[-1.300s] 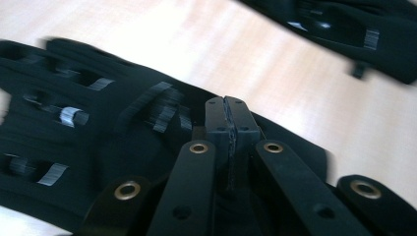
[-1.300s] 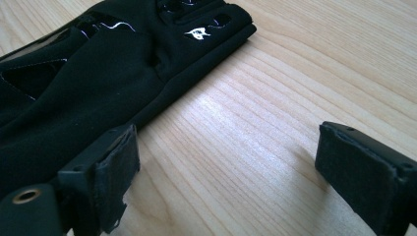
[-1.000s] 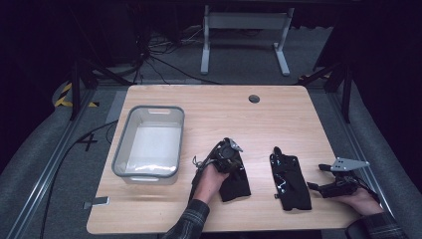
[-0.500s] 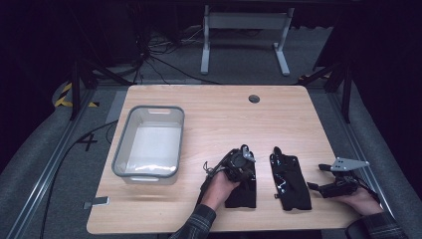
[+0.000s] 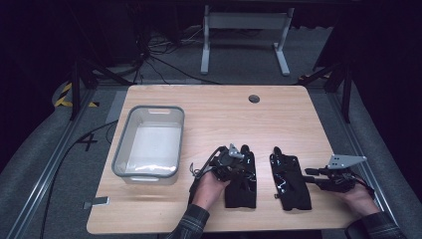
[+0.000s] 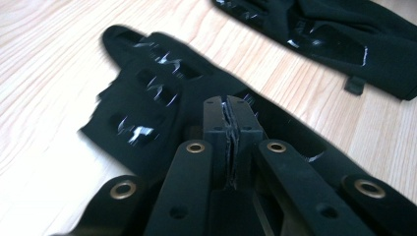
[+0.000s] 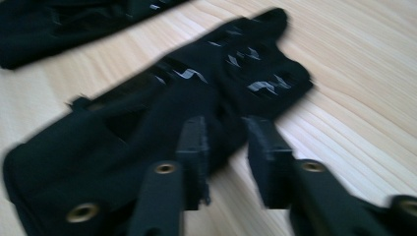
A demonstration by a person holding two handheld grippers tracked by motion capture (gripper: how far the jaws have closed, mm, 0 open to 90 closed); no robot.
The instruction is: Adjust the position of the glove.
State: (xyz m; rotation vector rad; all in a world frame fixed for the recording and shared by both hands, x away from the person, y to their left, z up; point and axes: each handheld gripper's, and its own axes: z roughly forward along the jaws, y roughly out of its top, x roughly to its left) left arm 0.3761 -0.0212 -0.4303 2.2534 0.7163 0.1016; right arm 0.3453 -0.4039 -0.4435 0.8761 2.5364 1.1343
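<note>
Lower middle of the high view: left tongs clenched on the left glove, right tongs released beside the right glove, bin left.

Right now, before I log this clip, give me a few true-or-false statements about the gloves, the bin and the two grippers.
1. Two black gloves lie side by side on the table. True: left glove, right glove.
2. The left gripper is open. False: it is shut on the left glove.
3. The bin holds a glove. False: no glove is inside.
4. The right gripper is open beside the right glove. True.
5. The gloves overlap. False: bare wood separates them.
</note>
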